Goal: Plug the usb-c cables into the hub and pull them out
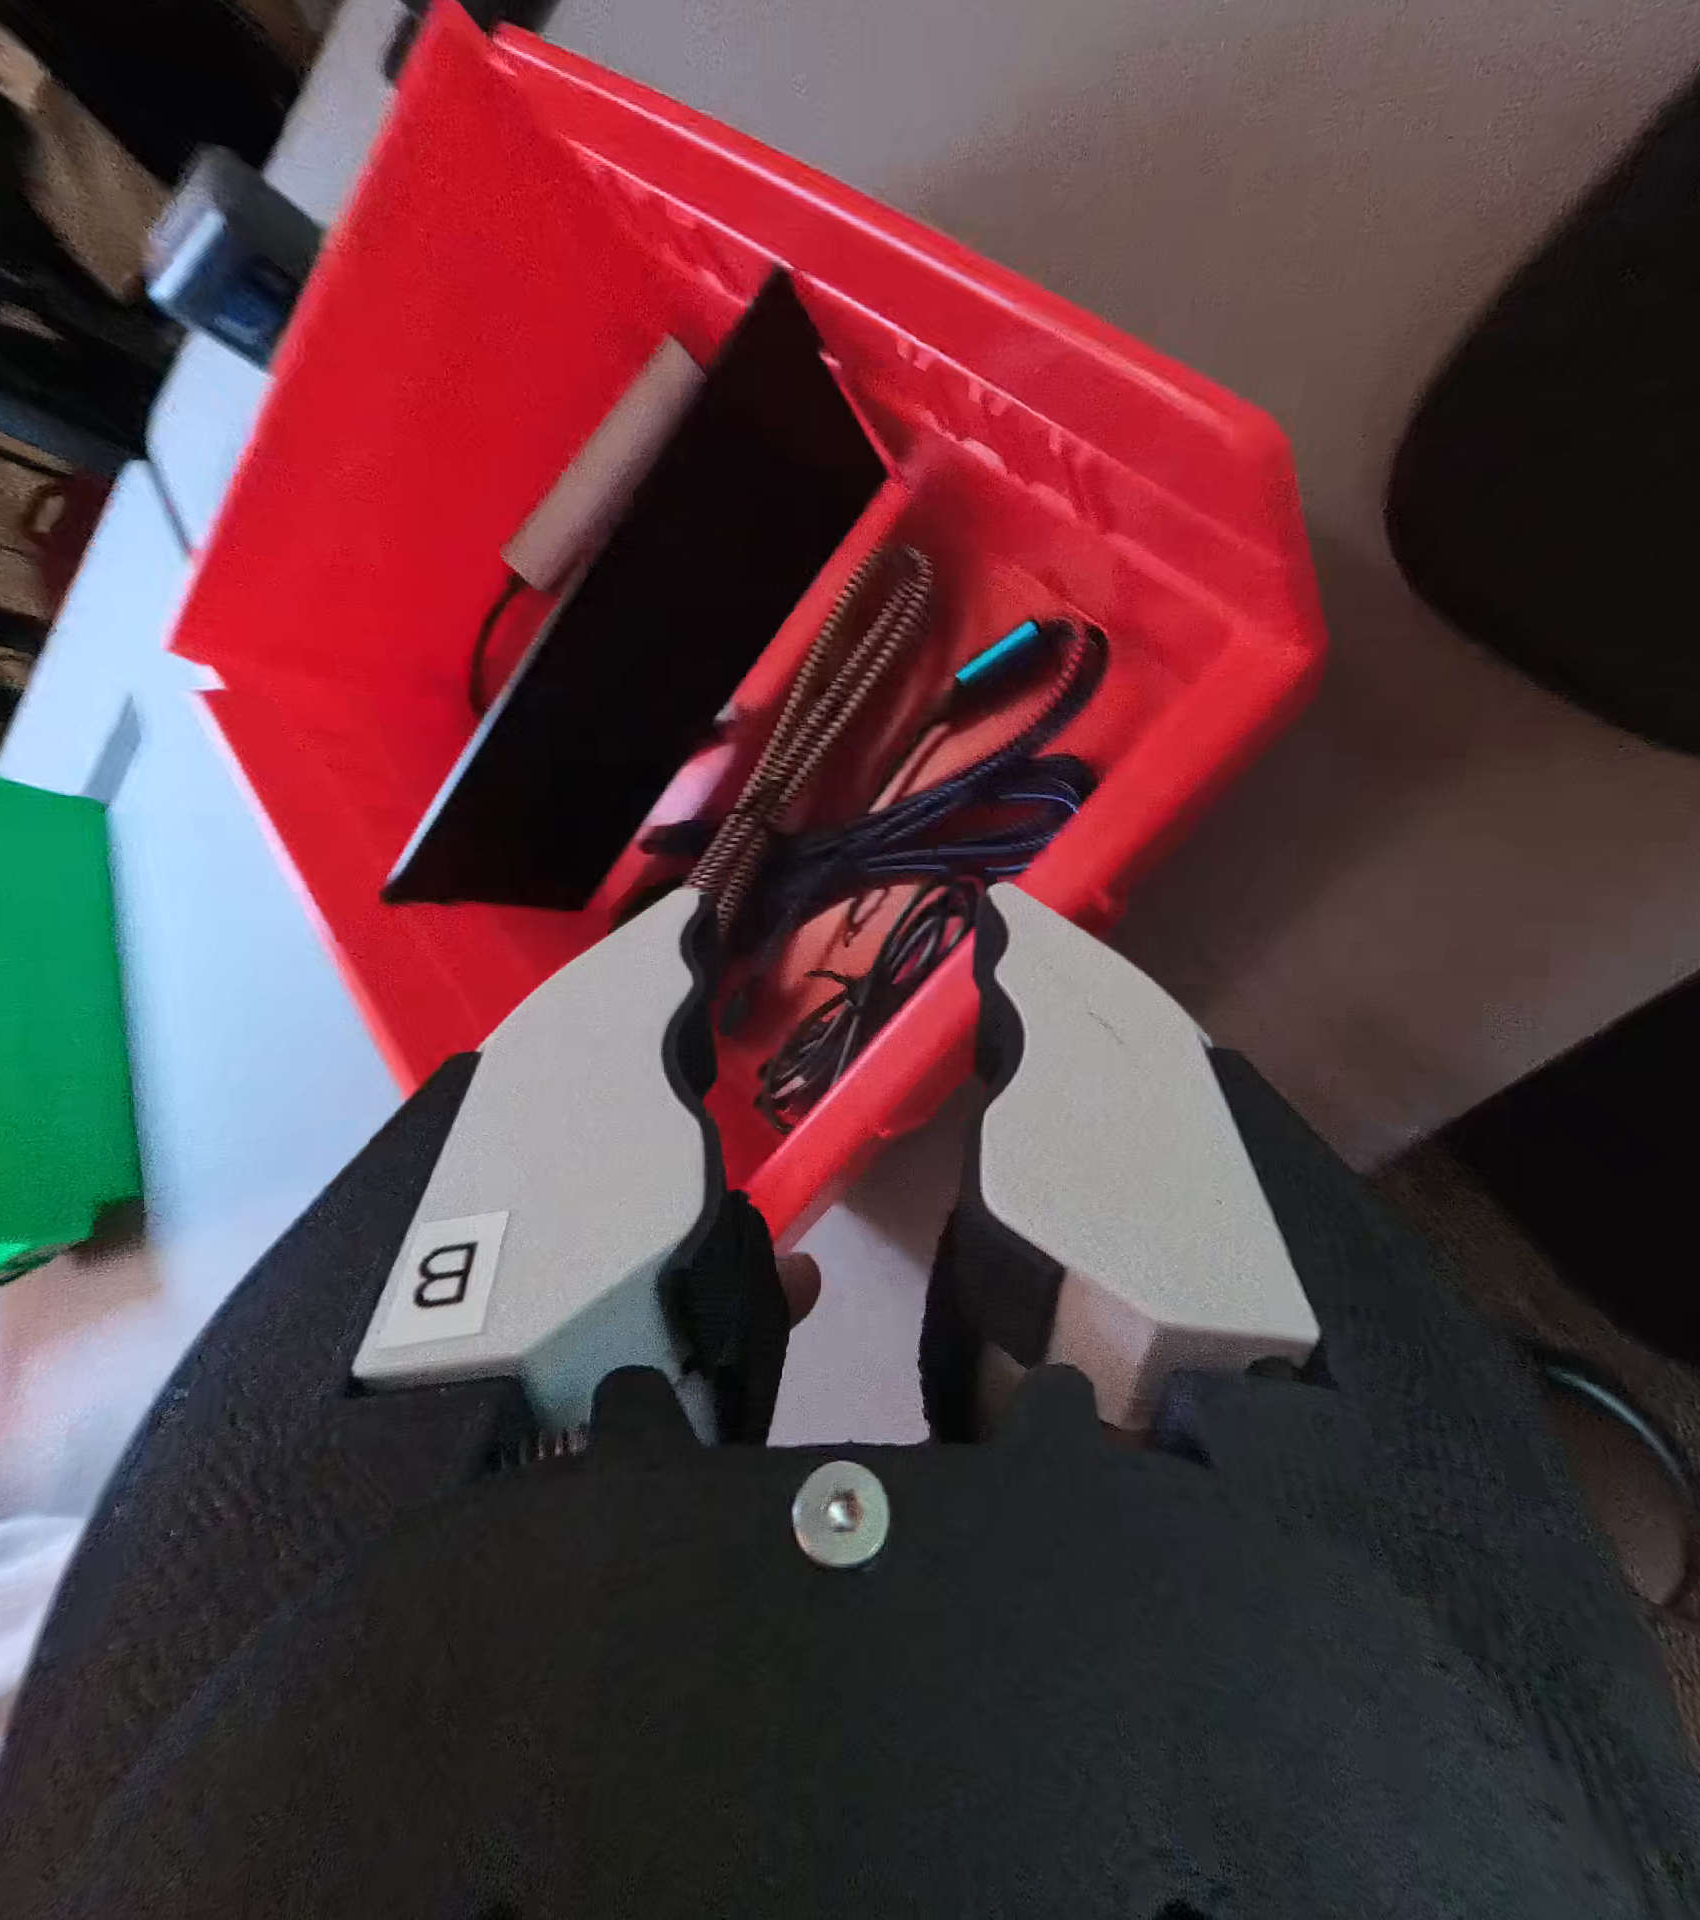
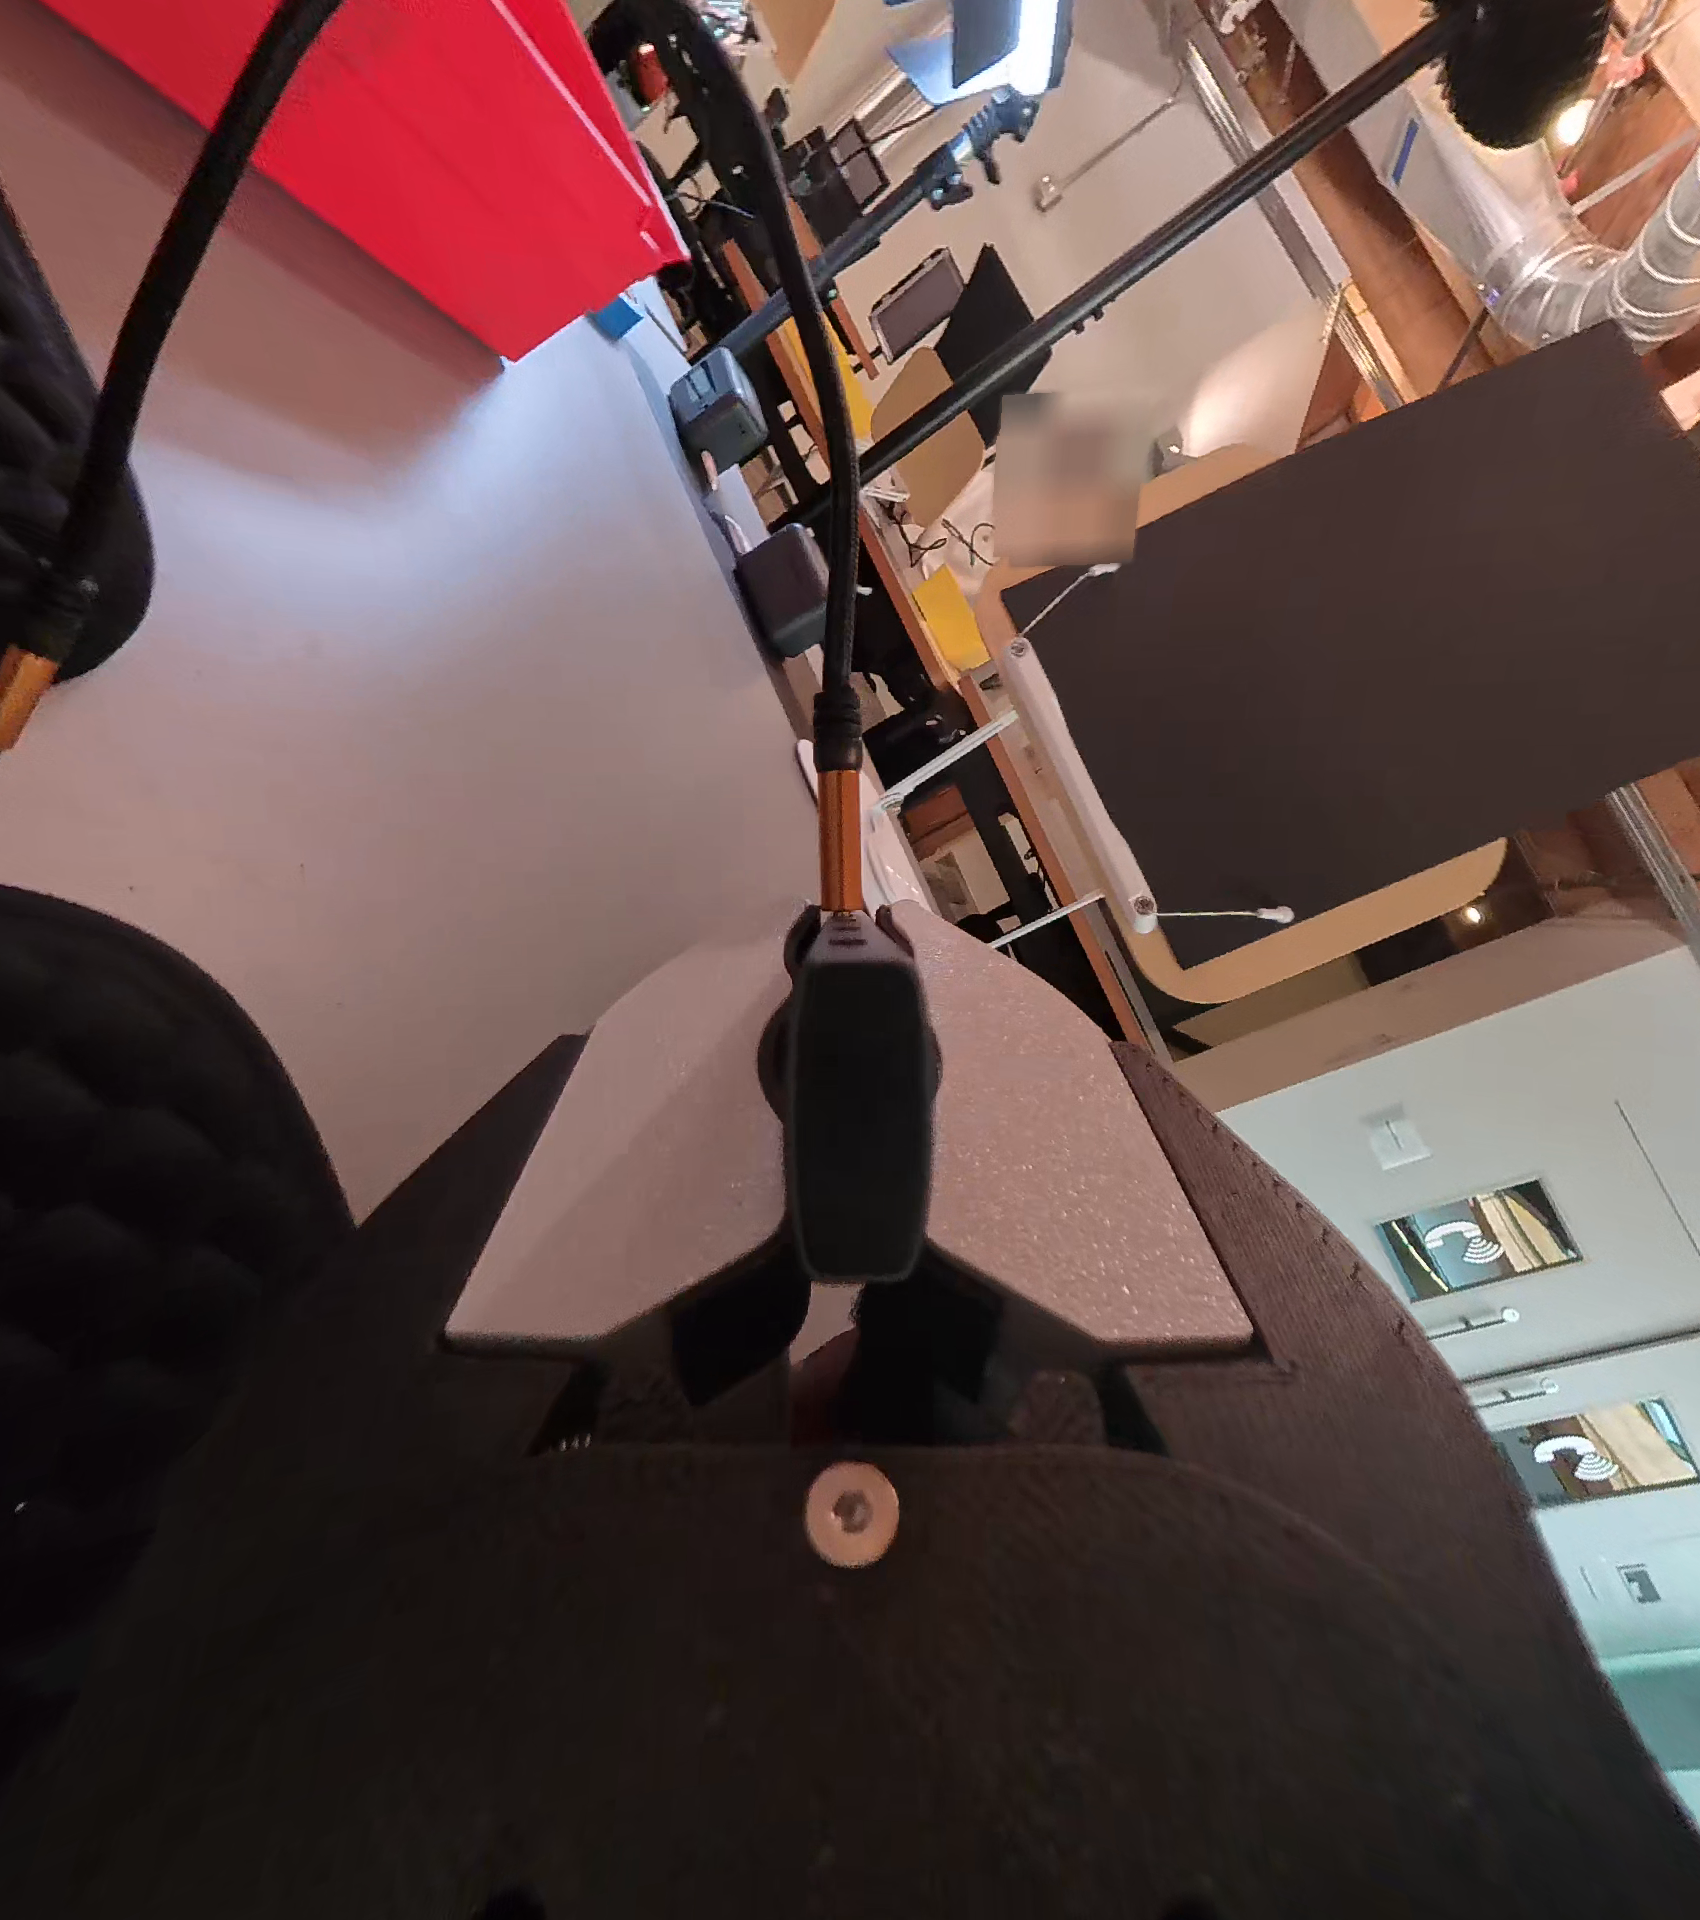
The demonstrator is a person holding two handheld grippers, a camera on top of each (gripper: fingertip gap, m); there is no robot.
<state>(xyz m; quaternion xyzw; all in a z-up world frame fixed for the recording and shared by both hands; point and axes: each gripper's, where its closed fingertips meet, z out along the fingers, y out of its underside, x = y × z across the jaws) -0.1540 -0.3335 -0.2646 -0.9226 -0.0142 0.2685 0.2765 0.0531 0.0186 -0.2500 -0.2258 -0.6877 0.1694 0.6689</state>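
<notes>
The right tongs (image 2: 851,925) clamp the dark hub (image 2: 856,1122), with an orange-collared black cable (image 2: 840,842) plugged into its far end. The left tongs (image 1: 841,914) gape empty above the red bin (image 1: 1189,582), over loose cables (image 1: 929,831) inside it. The bin sits on the pale surface (image 1: 233,987).

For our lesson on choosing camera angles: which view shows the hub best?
The right wrist view: the dark hub sits clamped in the right gripper, an orange-collared cable plug in its front end. The left wrist view shows only the red bin of cables.
</notes>
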